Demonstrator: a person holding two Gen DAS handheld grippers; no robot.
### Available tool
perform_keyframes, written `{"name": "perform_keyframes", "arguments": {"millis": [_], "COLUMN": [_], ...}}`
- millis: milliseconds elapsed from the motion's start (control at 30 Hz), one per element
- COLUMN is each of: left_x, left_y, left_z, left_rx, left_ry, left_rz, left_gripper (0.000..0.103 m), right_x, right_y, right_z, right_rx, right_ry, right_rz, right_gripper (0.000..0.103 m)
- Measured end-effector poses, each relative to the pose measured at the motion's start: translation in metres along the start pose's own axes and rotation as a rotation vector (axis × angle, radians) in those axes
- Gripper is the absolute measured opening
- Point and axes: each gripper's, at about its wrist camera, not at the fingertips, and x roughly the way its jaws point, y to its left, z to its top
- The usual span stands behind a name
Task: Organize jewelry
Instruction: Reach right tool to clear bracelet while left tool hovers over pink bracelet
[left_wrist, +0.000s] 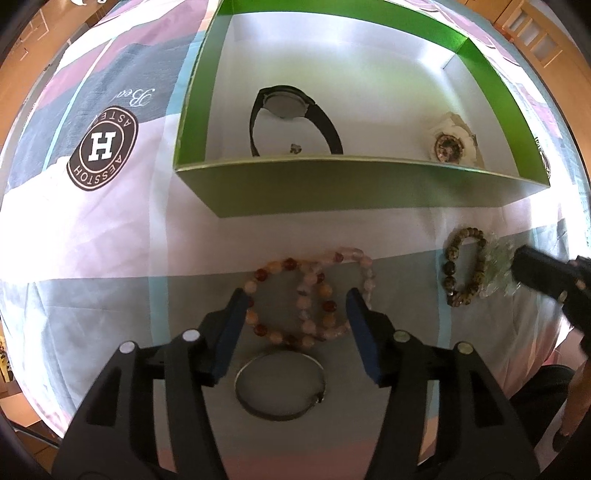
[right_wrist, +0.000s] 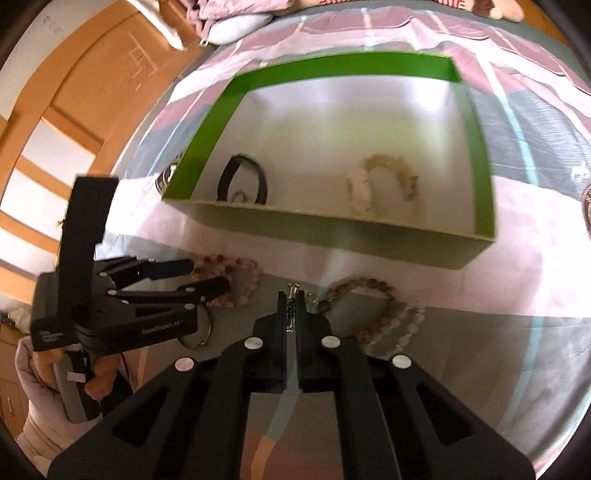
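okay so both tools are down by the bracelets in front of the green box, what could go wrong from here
1. The left tool is open around two overlapping pink beaded bracelets; closing may grab both or pinch only one, dragging the other.
2. The right tool is shut on a small metal clasp or chain, a thin hold that could slip on the way to the green box.
3. The silver bangle lies just under the left tool and could get nudged.
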Motion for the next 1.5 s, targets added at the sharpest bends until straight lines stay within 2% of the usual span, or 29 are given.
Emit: {"name": "perform_keyframes", "arguments": {"millis": [67,133,167,300,467,667,800,867,967,1200,1300,1400,1500], "left_x": [0.003,0.006,0.006,0.006,0.002,0.004,0.004,0.005,0.005,0.006,0.008,0.008,0.005], "left_y": [0.001,0.001,0.002,0.007,0.012,0.012,0.013,0.014,0.013,0.013,0.015,0.017,0.02], "left_z": [0.0,0.001,0.002,0.003,0.002,0.002,0.002,0.002,0.001,0.001,0.0,0.0,-0.001], "left_rx": [0.002,0.001,-0.001,-0.011,-0.014,-0.014,-0.025,-0.023,-0.019,-0.032,-0.048,-0.057,-0.06], "left_ry": [0.001,0.003,0.003,-0.004,-0.006,0.0,-0.001,0.001,0.0,0.001,0.004,-0.001,-0.015], "left_rz": [0.002,0.003,0.003,-0.006,-0.009,-0.008,-0.017,-0.022,-0.025,-0.023,-0.041,-0.059,-0.095], "left_gripper": [0.057,0.057,0.057,0.057,0.057,0.057,0.057,0.058,0.064,0.066,0.062,0.055,0.053], "right_x": [0.005,0.006,0.002,-0.006,0.009,0.021,0.02,0.023,0.024,0.023,0.022,0.022,0.021], "right_y": [0.006,0.009,0.008,-0.006,-0.038,-0.05,-0.052,-0.052,-0.053,-0.057,-0.058,-0.061,-0.062], "right_z": [-0.002,-0.003,-0.005,-0.003,-0.004,-0.005,-0.005,-0.006,-0.006,-0.007,-0.005,-0.005,-0.005], "right_rx": [-0.027,-0.039,-0.037,-0.003,0.122,0.146,0.157,0.152,0.155,0.161,0.151,0.159,0.159], "right_ry": [0.014,0.014,0.003,-0.027,0.044,0.074,0.068,0.075,0.08,0.06,0.052,0.056,0.056], "right_rz": [-0.006,-0.027,-0.038,-0.108,-0.21,-0.297,-0.26,-0.277,-0.289,-0.317,-0.352,-0.347,-0.354], "right_gripper": [0.008,0.045,0.049,0.05,0.046,0.046,0.046,0.046,0.046,0.046,0.046,0.046,0.046]}}
